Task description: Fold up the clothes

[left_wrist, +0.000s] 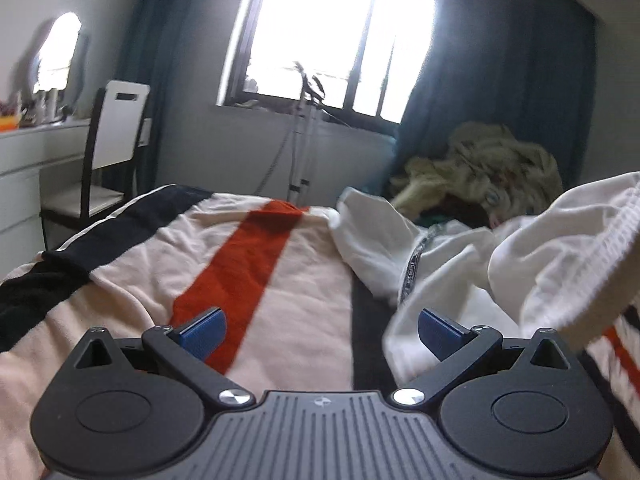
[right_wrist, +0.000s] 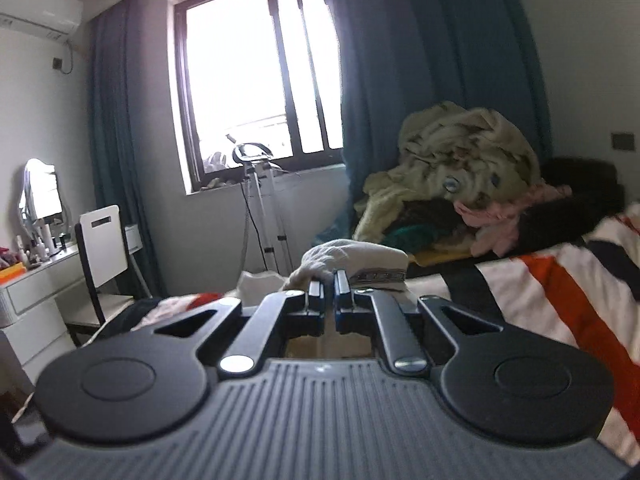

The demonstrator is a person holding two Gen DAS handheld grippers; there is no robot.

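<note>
A white garment (left_wrist: 440,248) with a patterned band lies crumpled on the right side of the striped blanket (left_wrist: 256,264). Its right part is raised off the bed and blurred. My left gripper (left_wrist: 320,330) hovers low over the blanket, open, with nothing between its blue pads (left_wrist: 202,332); the garment's edge lies just by the right pad. In the right wrist view my right gripper (right_wrist: 329,280) is shut, and a bunched fold of the white garment (right_wrist: 356,258) sits right at its fingertips, apparently pinched there.
A heap of yellowish and pink clothes (right_wrist: 460,168) is piled at the bed's far right corner by the blue curtain (right_wrist: 420,60). A white chair (right_wrist: 102,248) and white desk (right_wrist: 36,280) stand left of the bed. A thin stand (right_wrist: 260,208) is under the window.
</note>
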